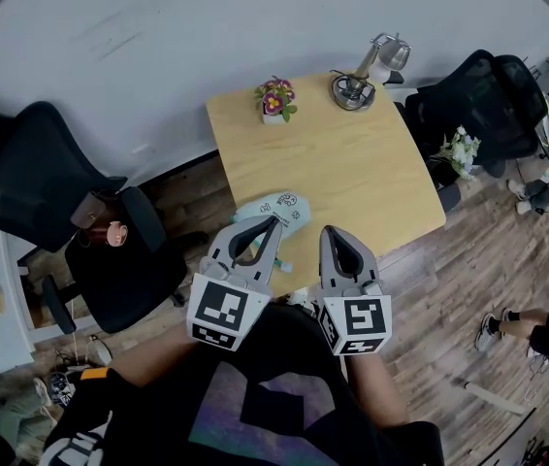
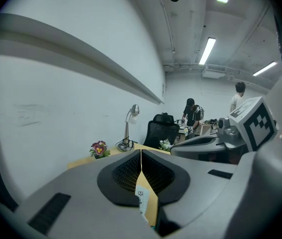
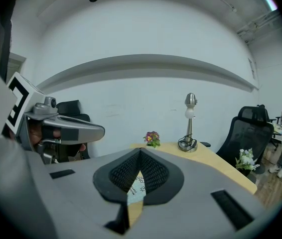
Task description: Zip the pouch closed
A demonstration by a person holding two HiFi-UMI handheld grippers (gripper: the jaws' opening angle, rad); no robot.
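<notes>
Head view: left gripper (image 1: 276, 220) and right gripper (image 1: 325, 229) both clamped fully closed, empty, side by side over near edge of wooden table (image 1: 352, 163). Pouch (image 1: 282, 205) flat on table, partly under left tips. Flower pot (image 1: 275, 100) and desk lamp (image 1: 357, 83) at far edge, well clear.
Left gripper view: jaws together, nothing between.
Right gripper view: same; white wall (image 3: 131, 83) behind, office chair (image 3: 245, 133) at right.

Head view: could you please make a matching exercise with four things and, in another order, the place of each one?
Things:
1. pouch
2. flower pot
3. desk lamp
4. white flowers

Places:
A. far right corner of the table
B. off the table, beside the black chair at the right
C. near left corner of the table
D. far edge of the table, left of the desk lamp

Pairs: 1-C, 2-D, 3-A, 4-B
</notes>
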